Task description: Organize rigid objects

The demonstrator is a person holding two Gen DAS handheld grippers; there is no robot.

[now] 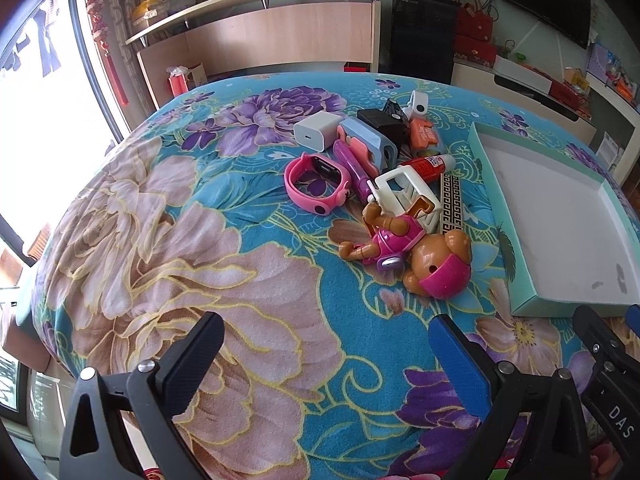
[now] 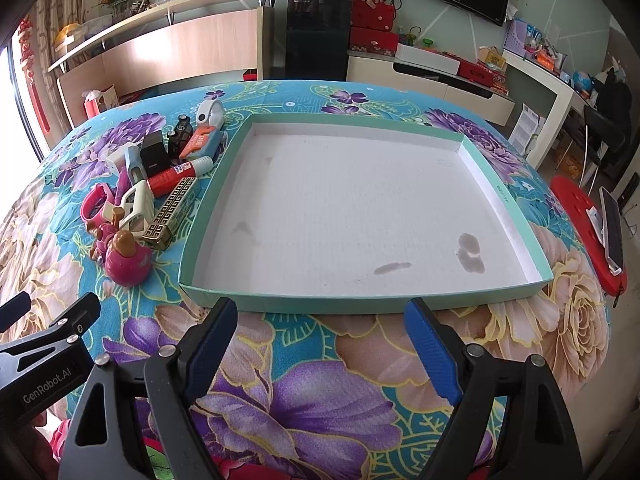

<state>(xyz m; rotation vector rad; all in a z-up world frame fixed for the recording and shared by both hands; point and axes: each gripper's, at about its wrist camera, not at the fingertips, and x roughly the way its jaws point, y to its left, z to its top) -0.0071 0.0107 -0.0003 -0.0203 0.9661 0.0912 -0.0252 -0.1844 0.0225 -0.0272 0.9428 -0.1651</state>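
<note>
A pile of small rigid objects lies on the floral cloth: a pink toy dog (image 1: 416,252) (image 2: 124,256), a pink watch (image 1: 316,184), a white charger cube (image 1: 316,128), a red glue stick (image 1: 428,164) (image 2: 176,174), a black box (image 1: 380,120) and a patterned bar (image 2: 170,212). A shallow teal tray (image 2: 504,196) (image 1: 500,216) with a white floor lies to their right, with nothing in it. My left gripper (image 1: 324,336) is open above the cloth, short of the pile. My right gripper (image 2: 320,320) is open just before the tray's near wall.
The table (image 2: 312,396) is covered with a blue floral cloth. A red stool (image 2: 580,216) with a phone stands at the right. Shelves, a cabinet and a TV stand line the far wall.
</note>
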